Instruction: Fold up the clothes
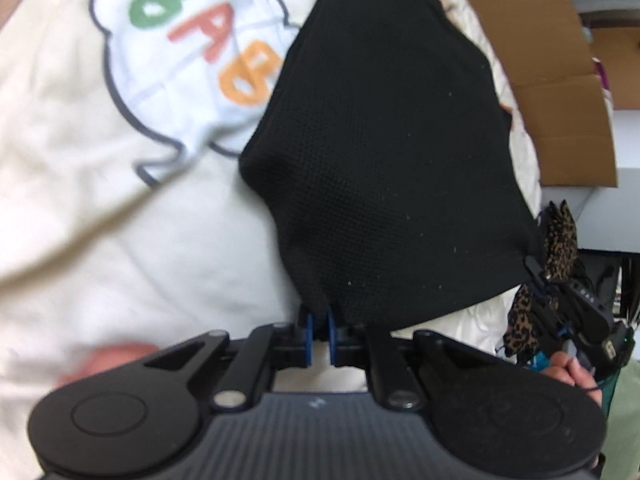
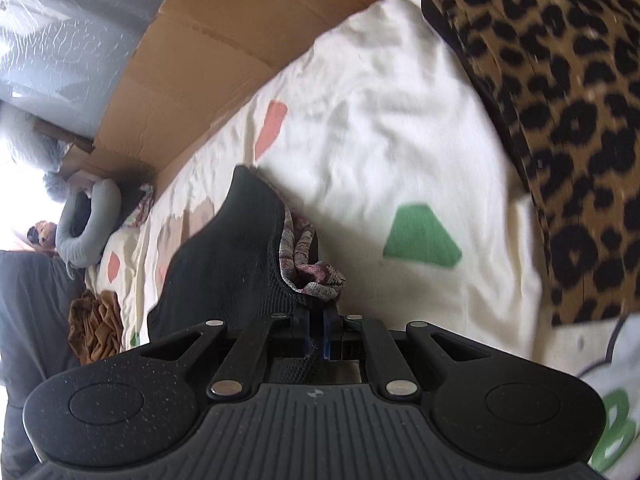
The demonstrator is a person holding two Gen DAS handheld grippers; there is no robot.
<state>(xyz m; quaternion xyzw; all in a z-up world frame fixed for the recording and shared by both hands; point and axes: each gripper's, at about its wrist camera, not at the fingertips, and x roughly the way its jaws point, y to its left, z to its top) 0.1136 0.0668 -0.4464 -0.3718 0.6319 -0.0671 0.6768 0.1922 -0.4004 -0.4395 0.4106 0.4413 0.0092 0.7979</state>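
Observation:
A black waffle-knit garment (image 1: 384, 148) hangs stretched over a cream bedsheet. My left gripper (image 1: 319, 330) is shut on its near lower corner. The right gripper shows at the right edge of the left wrist view (image 1: 538, 276), gripping the garment's other corner. In the right wrist view my right gripper (image 2: 319, 334) is shut on the black garment (image 2: 232, 264), which rises in a fold to the left of the blue pads. A pink-grey patterned cloth (image 2: 308, 264) lies bunched just beyond the fingertips.
The cream sheet (image 1: 120, 220) has a cloud print with coloured letters (image 1: 200, 36). A leopard-print cloth (image 2: 560, 120) covers the right side. Cardboard (image 2: 224, 48) lines the far bed edge. A grey neck pillow (image 2: 88, 224) and brown cloth (image 2: 96, 328) lie at left.

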